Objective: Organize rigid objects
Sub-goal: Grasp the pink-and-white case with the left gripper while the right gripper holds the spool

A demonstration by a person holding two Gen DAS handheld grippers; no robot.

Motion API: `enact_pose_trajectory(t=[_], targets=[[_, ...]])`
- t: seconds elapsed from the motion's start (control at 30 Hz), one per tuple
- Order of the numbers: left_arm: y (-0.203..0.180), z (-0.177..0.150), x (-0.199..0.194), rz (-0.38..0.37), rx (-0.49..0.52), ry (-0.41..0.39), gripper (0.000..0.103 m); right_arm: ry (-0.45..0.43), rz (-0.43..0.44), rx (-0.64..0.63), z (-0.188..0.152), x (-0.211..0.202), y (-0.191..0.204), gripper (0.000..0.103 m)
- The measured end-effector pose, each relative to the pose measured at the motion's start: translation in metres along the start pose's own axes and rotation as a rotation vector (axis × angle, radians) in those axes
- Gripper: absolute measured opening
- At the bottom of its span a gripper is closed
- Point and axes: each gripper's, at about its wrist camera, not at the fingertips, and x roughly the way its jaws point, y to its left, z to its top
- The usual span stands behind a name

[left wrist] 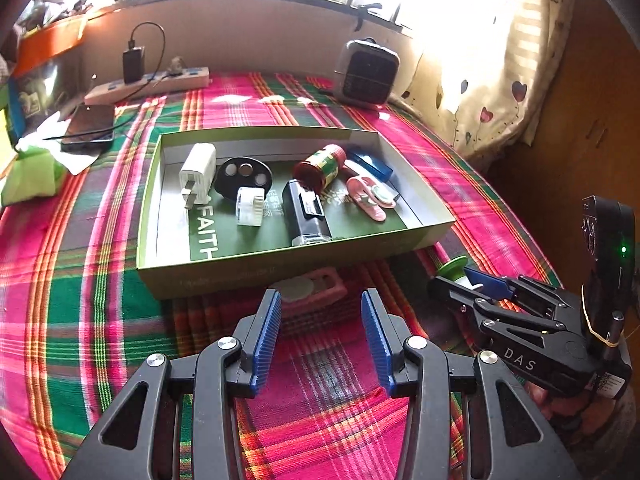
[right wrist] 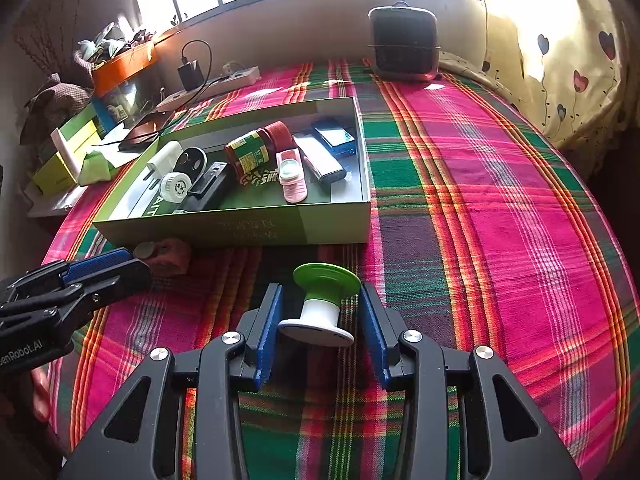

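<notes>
Green-topped and white-bodied, the spool (right wrist: pixel 320 304) is lying on the plaid cloth (right wrist: pixel 500 220) between the right gripper (right wrist: pixel 320 316) fingers, whose blue pads are flanking it; contact I cannot tell. The left gripper (left wrist: pixel 320 320) is standing parted and empty over a pink case (left wrist: pixel 312 290) just in front of the green box (left wrist: pixel 280 268) of small items.
</notes>
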Motion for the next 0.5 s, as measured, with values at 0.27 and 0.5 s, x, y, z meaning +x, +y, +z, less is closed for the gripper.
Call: enact_pose_trajectory(t=[0.27, 0.5], targets=[[0.006, 0.005, 0.016, 0.031, 0.011, 0.031, 0.041, 0.001, 0.000, -0.004, 0.000, 0.000, 0.000, 0.040], [-0.010, -0.004, 0.016, -0.058, 0.031, 0.056, 0.041, 0.000, 0.004, 0.000, 0.000, -0.001, -0.001, 0.040]])
